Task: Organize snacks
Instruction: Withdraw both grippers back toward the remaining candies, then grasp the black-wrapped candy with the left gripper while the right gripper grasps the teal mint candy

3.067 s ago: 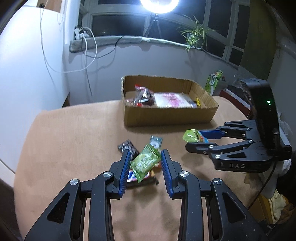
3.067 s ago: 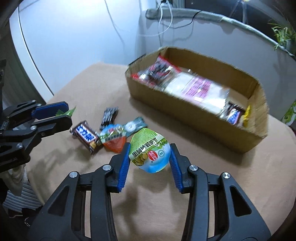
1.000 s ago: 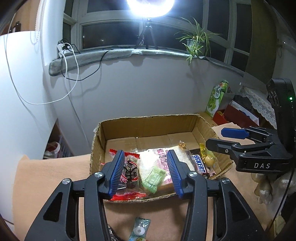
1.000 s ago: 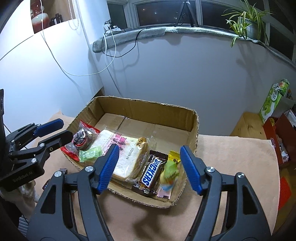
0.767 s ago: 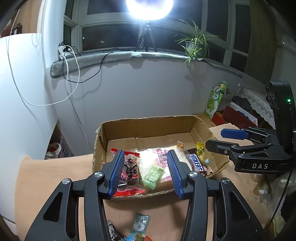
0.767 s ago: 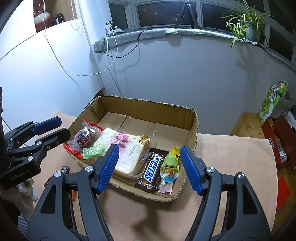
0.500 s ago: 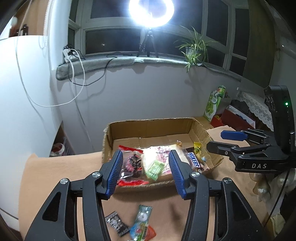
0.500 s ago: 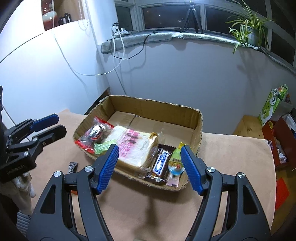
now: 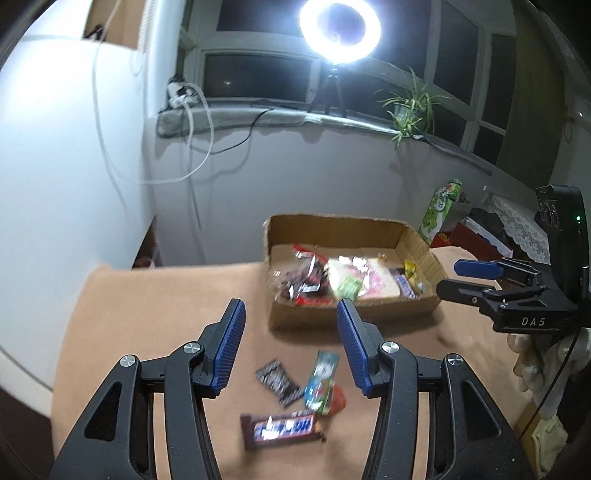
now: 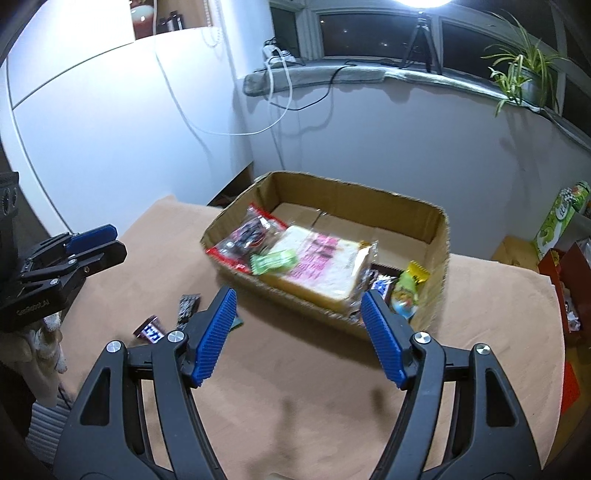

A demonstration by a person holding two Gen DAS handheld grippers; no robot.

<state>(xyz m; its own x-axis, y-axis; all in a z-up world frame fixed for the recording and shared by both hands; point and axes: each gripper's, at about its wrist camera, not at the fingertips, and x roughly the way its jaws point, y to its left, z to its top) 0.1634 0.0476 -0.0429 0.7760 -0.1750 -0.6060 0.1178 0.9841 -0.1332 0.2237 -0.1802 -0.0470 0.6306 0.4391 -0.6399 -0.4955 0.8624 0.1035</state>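
A cardboard box (image 9: 354, 321) (image 10: 441, 236) on the tan table holds a bread pack (image 10: 317, 264), a red-edged packet (image 10: 247, 236), a green packet (image 10: 275, 260), a Snickers bar and a green-yellow jelly cup (image 10: 406, 291). Loose snacks lie in front of it: a Snickers bar (image 9: 282, 430), a small black packet (image 9: 275, 380), a teal candy packet (image 9: 321, 376) over an orange one. My left gripper (image 9: 290, 341) is open and empty above them. My right gripper (image 10: 299, 334) is open and empty before the box, and shows in the left wrist view (image 9: 452, 277).
A white wall and window sill with cables and a plant (image 9: 410, 107) stand behind the table. A ring light (image 9: 340, 29) shines above. A green carton (image 9: 439, 210) and clutter sit at the right beyond the table edge.
Both grippers dropped their snacks into the box and have pulled back and up from it. The loose snacks on the table have come into the left wrist view.
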